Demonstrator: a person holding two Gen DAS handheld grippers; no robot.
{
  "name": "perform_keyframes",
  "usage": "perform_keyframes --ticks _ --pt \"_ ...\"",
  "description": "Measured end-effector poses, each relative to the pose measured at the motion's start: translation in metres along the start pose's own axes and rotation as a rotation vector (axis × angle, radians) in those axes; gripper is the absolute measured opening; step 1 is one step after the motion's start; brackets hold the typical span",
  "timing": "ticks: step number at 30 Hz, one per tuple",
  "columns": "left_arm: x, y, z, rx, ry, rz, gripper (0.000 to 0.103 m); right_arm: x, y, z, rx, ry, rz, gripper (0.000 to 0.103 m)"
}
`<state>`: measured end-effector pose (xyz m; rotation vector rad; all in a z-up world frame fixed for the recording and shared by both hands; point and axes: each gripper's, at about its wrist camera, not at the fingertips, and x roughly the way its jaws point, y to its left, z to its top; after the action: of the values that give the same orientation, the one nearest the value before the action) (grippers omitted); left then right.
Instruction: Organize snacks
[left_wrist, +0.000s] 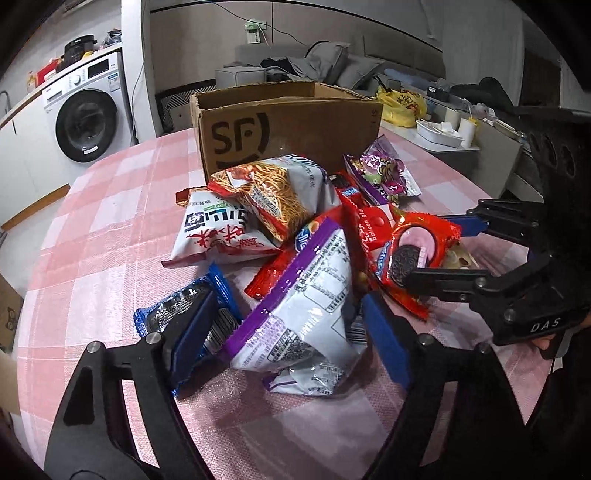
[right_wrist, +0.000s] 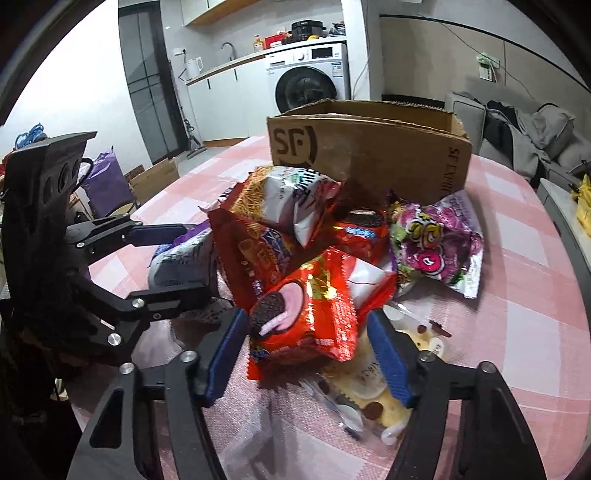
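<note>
A heap of snack packets lies on the pink checked table in front of an open cardboard box marked SF, which also shows in the right wrist view. My left gripper is open, its jaws either side of a white and purple bag; a blue cookie pack lies by its left finger. My right gripper is open around a red Oreo pack, seen also in the left wrist view. Noodle snack bags lie nearer the box.
A purple candy bag lies right of the heap. A clear pack of yellow biscuits lies under my right gripper. A washing machine stands beyond the table. A sofa and a cluttered side table are behind the box.
</note>
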<state>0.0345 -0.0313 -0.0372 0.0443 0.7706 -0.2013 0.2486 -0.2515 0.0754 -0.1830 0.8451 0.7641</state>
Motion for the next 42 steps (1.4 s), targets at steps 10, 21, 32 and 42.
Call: perform_keyframes --ticks 10,21,32,42 --pt "0.008 -0.012 -0.001 0.037 0.049 -0.005 0.08 0.001 0.008 0.001 -0.031 -0.001 0.015 0.036" --pt "0.008 -0.009 -0.002 -0.004 0.045 -0.113 0.049 -0.021 0.007 -0.006 -0.025 -0.061 0.005 0.024" --pt "-0.017 0.006 0.001 -0.061 -0.026 -0.14 0.049 -0.044 0.004 -0.003 -0.001 -0.129 0.011 0.024" --pt "-0.043 0.015 0.014 -0.098 -0.104 -0.128 0.049 -0.063 0.0 0.01 0.03 -0.203 -0.008 0.024"
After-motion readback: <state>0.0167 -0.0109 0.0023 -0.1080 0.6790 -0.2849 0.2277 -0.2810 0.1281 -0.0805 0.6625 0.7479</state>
